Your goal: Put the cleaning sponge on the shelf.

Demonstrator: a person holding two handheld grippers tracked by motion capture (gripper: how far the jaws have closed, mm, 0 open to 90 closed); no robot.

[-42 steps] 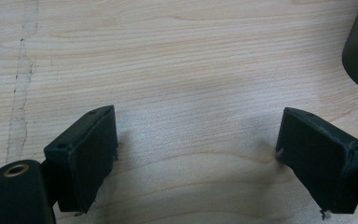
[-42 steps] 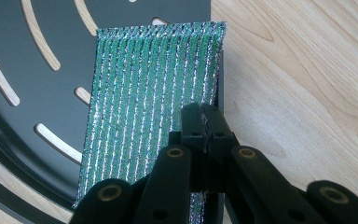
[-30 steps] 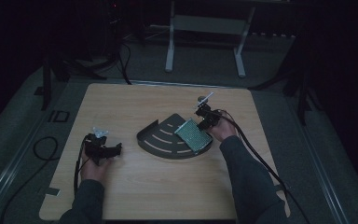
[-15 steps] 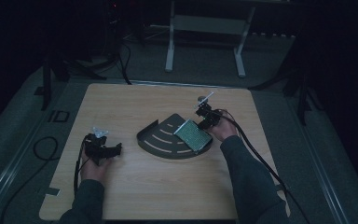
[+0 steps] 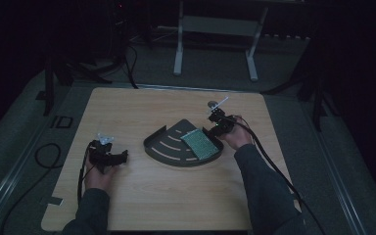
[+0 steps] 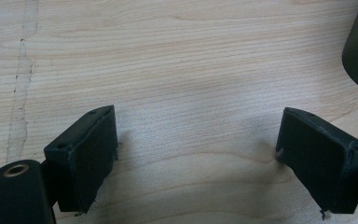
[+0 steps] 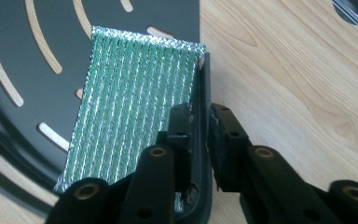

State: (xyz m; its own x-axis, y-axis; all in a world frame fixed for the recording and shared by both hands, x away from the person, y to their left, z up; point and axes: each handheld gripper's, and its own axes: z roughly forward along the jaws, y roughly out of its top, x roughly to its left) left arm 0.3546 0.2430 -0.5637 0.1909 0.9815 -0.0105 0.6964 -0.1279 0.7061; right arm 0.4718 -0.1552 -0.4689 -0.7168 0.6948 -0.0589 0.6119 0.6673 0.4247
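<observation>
Straddling the raised rim of the dark slotted tray (image 7: pixel 205 93), the right gripper (image 7: pixel 200 116) has just been opening its jaws; the green foil packet (image 7: pixel 130 102) lies just beside one jaw. The left gripper (image 6: pixel 196 154) rests spread wide over bare tabletop (image 6: pixel 177 56).

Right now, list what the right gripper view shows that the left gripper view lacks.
Right gripper view: a green-striped foil pouch lying in the slotted dark tray, a shiny metal piece at the top corner, and the right gripper, whose jaws have just been opening, with the tray's raised edge between them. Left gripper view: the left gripper wide open over bare wood, nothing between its jaws, and a rough crack-like mark. Both: the wooden table and part of the dark tray.
</observation>
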